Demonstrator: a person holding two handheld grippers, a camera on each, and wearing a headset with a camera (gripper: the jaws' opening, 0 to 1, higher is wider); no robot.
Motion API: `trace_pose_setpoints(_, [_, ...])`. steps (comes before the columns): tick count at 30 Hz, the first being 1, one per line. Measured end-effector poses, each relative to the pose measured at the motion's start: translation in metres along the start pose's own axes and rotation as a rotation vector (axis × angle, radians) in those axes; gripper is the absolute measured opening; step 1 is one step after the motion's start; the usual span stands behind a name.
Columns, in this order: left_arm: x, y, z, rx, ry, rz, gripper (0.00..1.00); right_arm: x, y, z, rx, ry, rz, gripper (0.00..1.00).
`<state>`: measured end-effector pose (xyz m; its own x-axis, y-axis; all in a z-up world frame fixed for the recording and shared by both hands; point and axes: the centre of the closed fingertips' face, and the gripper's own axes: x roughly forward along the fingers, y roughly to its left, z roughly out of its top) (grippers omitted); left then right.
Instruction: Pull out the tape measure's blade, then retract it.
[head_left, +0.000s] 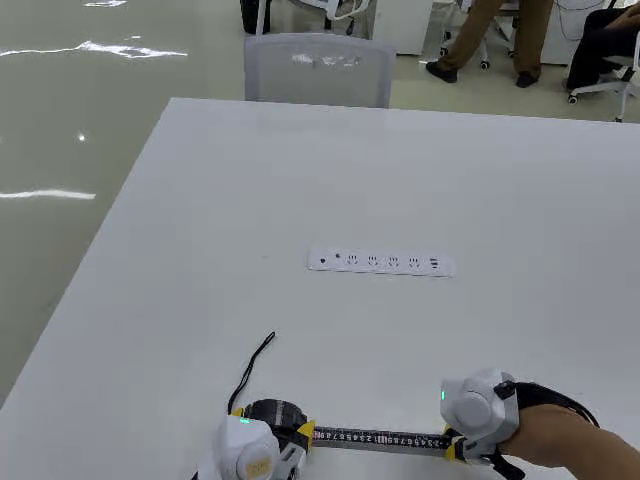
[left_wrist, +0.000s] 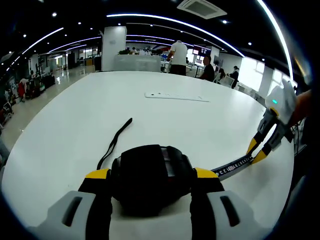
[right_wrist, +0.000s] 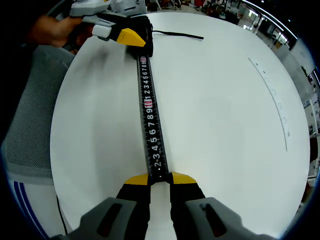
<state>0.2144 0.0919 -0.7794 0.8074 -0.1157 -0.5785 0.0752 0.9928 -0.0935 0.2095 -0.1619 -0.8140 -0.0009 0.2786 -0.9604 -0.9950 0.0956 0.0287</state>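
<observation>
Black tape measure (left_wrist: 150, 165) sits at the near edge of the white table (head_left: 400, 170), clamped in the left tool (left_wrist: 152, 176). To its right, the right tool (right_wrist: 160, 178) pinches the tip of the blade (right_wrist: 149, 100), stretched between them. A slipping pinch could let the blade whip back; a loose hold could let the case skid right

Black tape measure (left_wrist: 150, 177), white table (head_left: 400, 180)

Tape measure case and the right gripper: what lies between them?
Only the pulled-out blade, running straight from the case to the right gripper over bare white table; the right gripper view shows it best.
</observation>
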Motion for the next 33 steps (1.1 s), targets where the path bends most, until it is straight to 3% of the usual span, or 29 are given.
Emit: trace_pose_setpoints(33, [0.000, 0.000, -0.001, -0.004, -0.002, -0.009, 0.59, 0.005, 0.001, 0.014, -0.003, -0.013, 0.004, 0.14])
